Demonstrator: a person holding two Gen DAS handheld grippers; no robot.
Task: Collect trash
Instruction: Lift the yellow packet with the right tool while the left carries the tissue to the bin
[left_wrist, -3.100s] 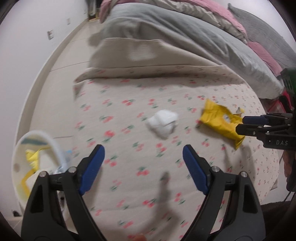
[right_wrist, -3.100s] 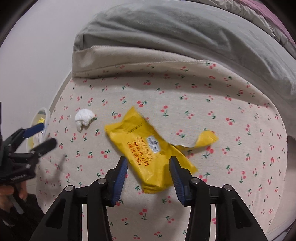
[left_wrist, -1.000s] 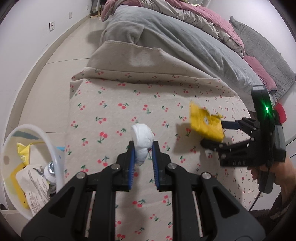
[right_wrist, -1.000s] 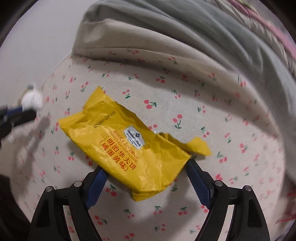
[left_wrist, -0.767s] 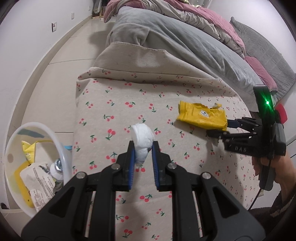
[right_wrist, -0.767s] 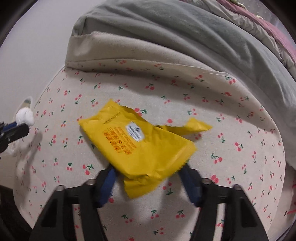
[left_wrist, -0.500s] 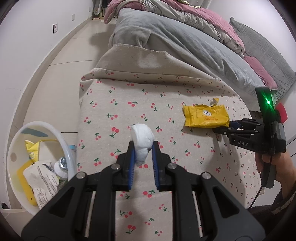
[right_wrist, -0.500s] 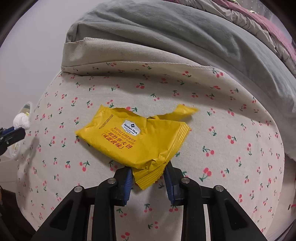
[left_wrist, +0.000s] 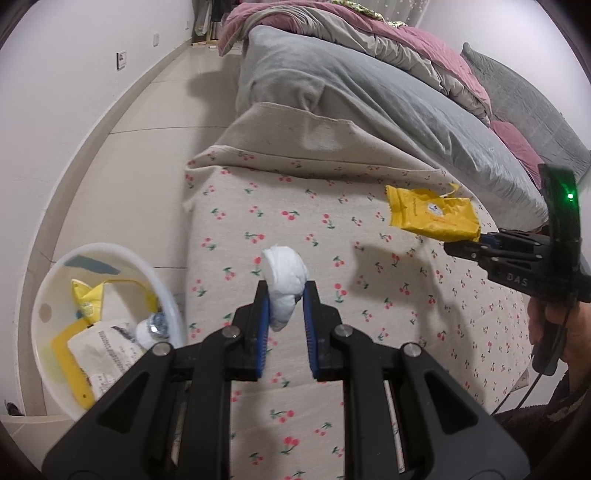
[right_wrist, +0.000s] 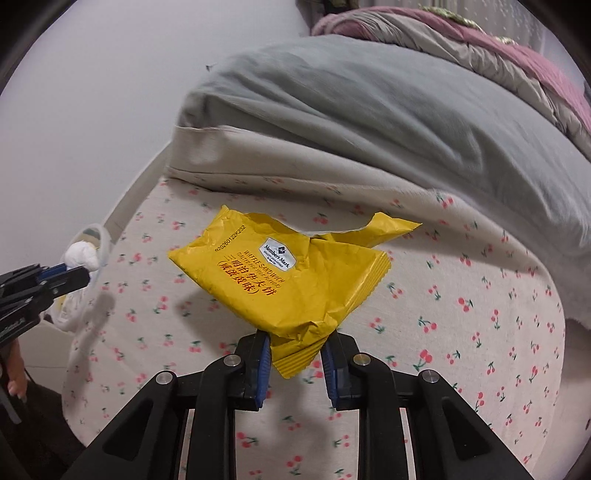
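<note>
Below, the cherry-print bed (left_wrist: 332, 229) fills the view, a white bin (left_wrist: 48, 376) of trash on the floor at its left. Right gripper (right_wrist: 297, 354), jaws just closing, pinches the yellow wrapper (right_wrist: 280, 277) above the sheet; left gripper (left_wrist: 284, 317) pinches the tissue (left_wrist: 284, 277).

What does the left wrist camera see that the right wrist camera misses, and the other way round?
Only the left wrist view looks into the white bin, with wrappers already inside.

Only the right wrist view shows the printed label on the yellow wrapper.

Both show the cherry-print sheet, the left gripper shut on the white tissue wad, and the right gripper, whose jaws have just been closing, pinching the wrapper's corner clear of the sheet.
</note>
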